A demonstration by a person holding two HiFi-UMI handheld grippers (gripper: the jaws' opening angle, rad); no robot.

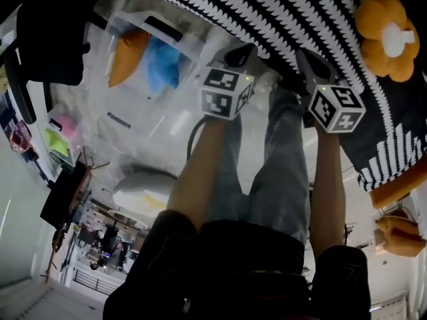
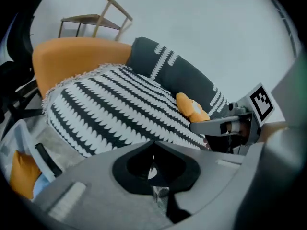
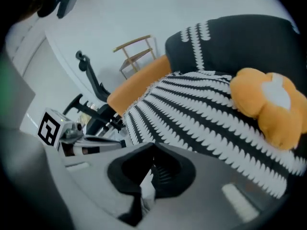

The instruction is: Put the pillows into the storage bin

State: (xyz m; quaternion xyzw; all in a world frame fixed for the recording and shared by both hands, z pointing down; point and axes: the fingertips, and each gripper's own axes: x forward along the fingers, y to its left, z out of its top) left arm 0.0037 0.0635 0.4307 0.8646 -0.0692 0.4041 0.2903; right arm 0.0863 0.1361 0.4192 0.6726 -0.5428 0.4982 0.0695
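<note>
Between the clenched jaws of the left gripper (image 2: 152,169) sits a pinch of pale fabric, the near edge of the striped pillow (image 2: 115,109), which bulges just beyond the tips. The right gripper (image 3: 148,174) is clamped on the same edge, with an orange flower shape (image 3: 268,104) ahead to the right of its jaws. Off to the left of the left jaws lies the clear storage bin (image 1: 127,19).

Black-and-white striped pillow (image 1: 280,19) with an orange flower (image 1: 389,35).
</note>
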